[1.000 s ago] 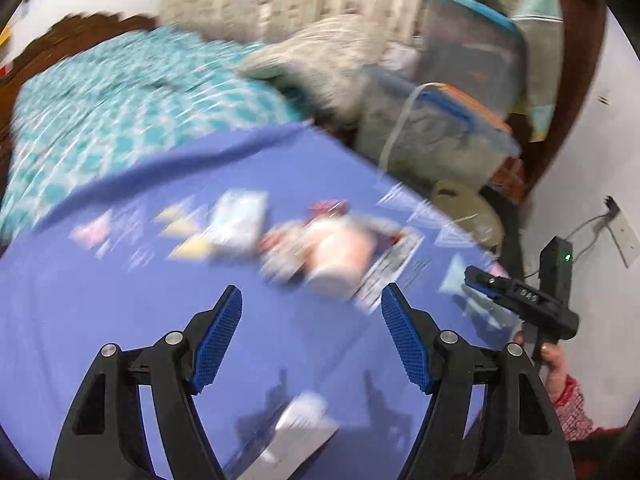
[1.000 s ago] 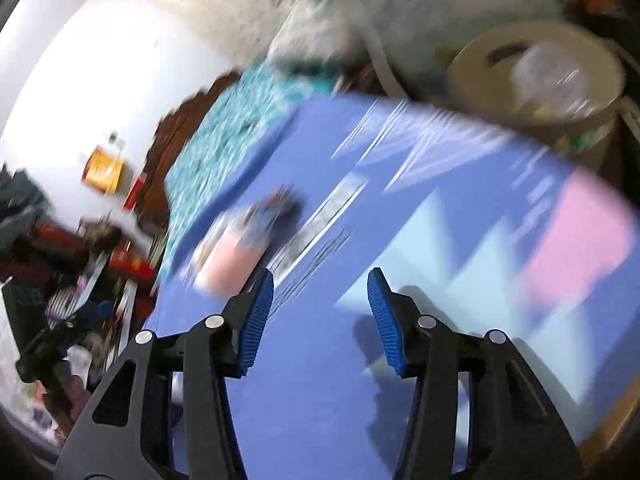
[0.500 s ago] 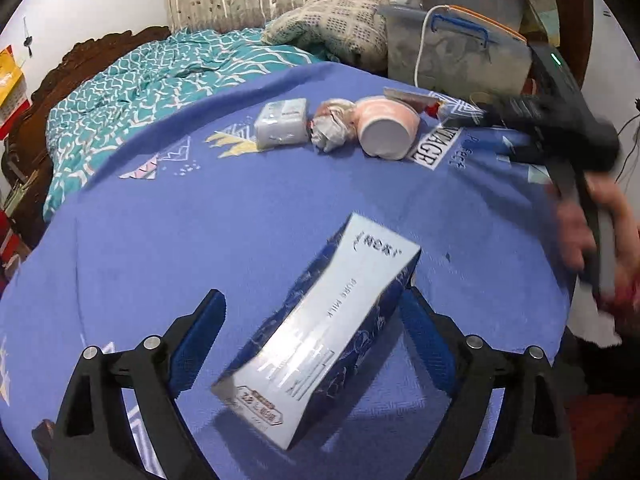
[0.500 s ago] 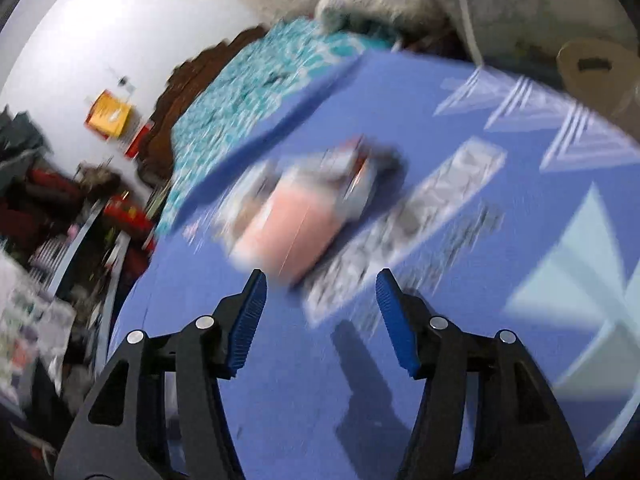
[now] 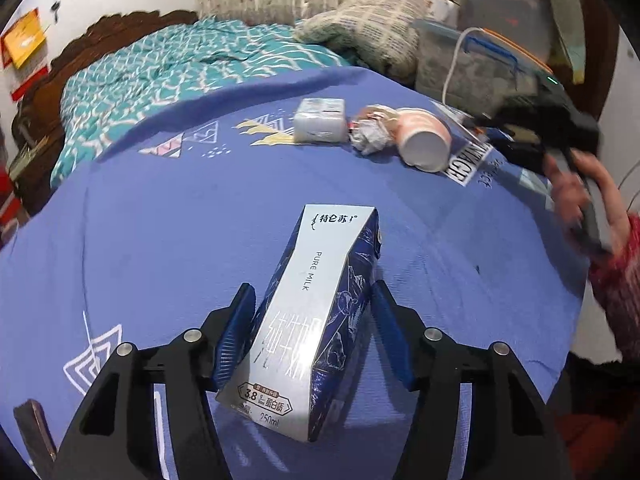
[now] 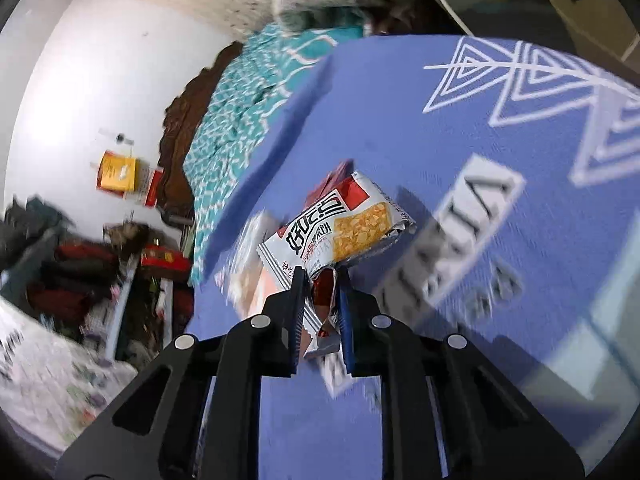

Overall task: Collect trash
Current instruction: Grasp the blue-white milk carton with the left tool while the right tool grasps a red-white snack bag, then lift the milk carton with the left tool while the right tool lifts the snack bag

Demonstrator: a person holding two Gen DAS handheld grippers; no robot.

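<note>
A blue and silver milk carton (image 5: 316, 320) lies on the blue cloth-covered table (image 5: 160, 232), between the fingers of my left gripper (image 5: 312, 320). The blue pads touch its sides. My right gripper (image 6: 322, 300) is shut on a white and red snack wrapper (image 6: 340, 232) and holds it above the table. My right gripper also shows at the right edge of the left wrist view (image 5: 560, 128). Farther back lie a small grey carton (image 5: 320, 120), a crumpled wrapper (image 5: 370, 136) and a tipped pink cup (image 5: 424, 146).
A bed with a teal quilt (image 5: 160, 76) stands behind the table. Plastic storage boxes (image 5: 480, 60) sit at the back right. A beige bin lid (image 6: 592, 8) shows beyond the table's far edge. A dark object (image 5: 32, 424) lies at the near left.
My left gripper has moved down around the milk carton and narrowed onto it. My right gripper has closed on the snack wrapper and lifted it.
</note>
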